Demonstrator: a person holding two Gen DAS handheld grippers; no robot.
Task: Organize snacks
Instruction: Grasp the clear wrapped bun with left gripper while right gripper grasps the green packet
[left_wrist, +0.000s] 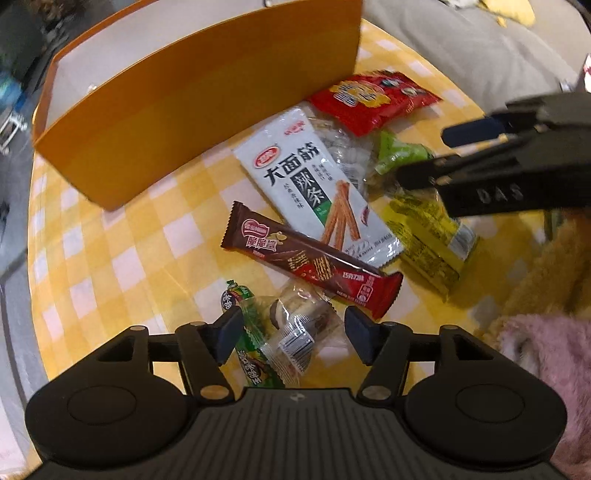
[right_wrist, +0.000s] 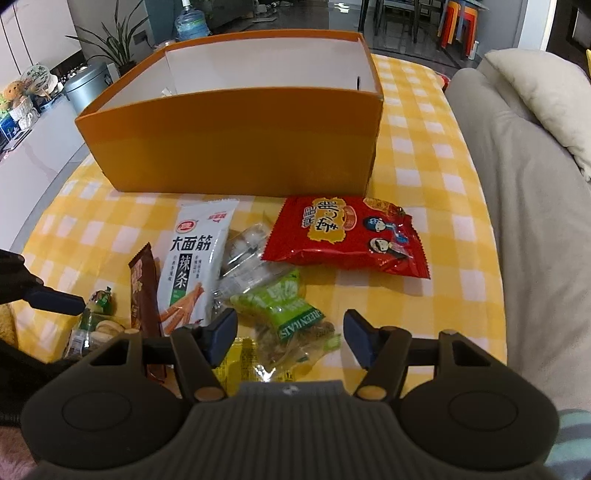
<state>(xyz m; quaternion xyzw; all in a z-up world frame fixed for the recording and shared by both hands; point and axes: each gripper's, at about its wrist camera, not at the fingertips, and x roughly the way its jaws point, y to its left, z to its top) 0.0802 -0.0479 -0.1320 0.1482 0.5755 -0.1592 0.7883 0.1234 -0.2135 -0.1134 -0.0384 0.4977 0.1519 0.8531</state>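
Observation:
An orange box (left_wrist: 192, 110) (right_wrist: 236, 136) with a white inside stands on the yellow checked tablecloth (right_wrist: 436, 206). Snacks lie in front of it: a red packet (right_wrist: 347, 236) (left_wrist: 373, 98), a white spicy-strip packet (left_wrist: 314, 184) (right_wrist: 192, 258), a brown wafer bar (left_wrist: 310, 260) (right_wrist: 144, 295), a green packet (right_wrist: 284, 310) (left_wrist: 399, 151), a yellow packet (left_wrist: 428, 240) and clear-wrapped sweets (left_wrist: 299, 328). My left gripper (left_wrist: 293, 332) is open over the clear-wrapped sweets. My right gripper (right_wrist: 290, 336) is open over the green packet; it also shows in the left wrist view (left_wrist: 436, 158).
A grey sofa (right_wrist: 524, 206) with a cushion (right_wrist: 546, 99) runs along the table's right side. A pink and yellow fluffy cloth (left_wrist: 546, 332) lies at the near right. A bin (right_wrist: 86, 86) and a plant (right_wrist: 114, 44) stand beyond the table on the left.

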